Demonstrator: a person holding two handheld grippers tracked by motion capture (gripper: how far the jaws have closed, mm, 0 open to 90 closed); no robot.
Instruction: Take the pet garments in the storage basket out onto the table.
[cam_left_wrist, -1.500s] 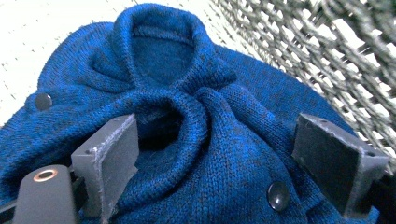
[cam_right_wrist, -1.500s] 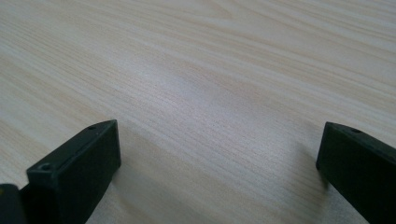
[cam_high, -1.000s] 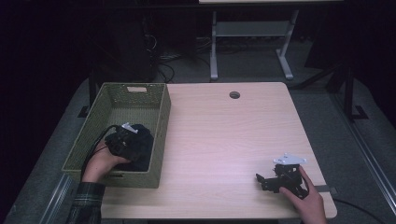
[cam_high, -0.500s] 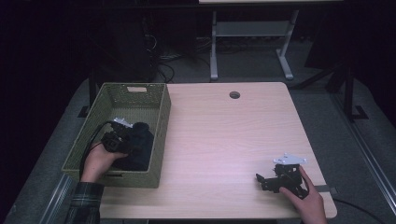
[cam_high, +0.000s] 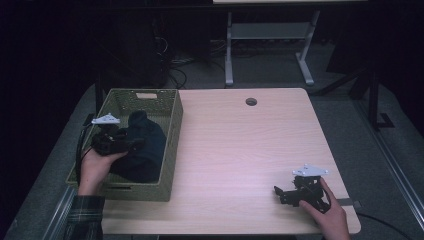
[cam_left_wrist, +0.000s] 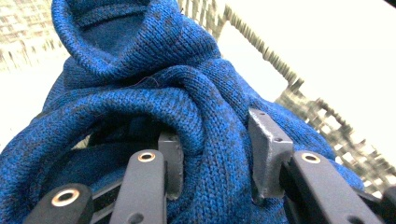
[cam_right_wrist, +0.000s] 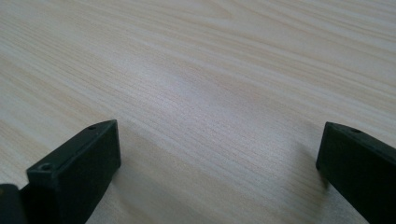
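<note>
Where high view shows dark bundle in basket (cam_high: 170, 145), left gripper (cam_left_wrist: 219, 154) view resolves blue knit sweater (cam_left_wrist: 154, 88) clamped between jaws; right gripper (cam_right_wrist: 219, 154) wide, nothing held.

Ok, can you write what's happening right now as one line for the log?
left tongs: shut on blue knit sweater | sweater: over green basket | right tongs: open, empty, low over table

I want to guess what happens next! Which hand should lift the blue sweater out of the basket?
Left. The left gripper already has its fingers pinched on the blue knitted sweater in the green woven basket. The right gripper rests open on the pale wooden table, far away.
</note>
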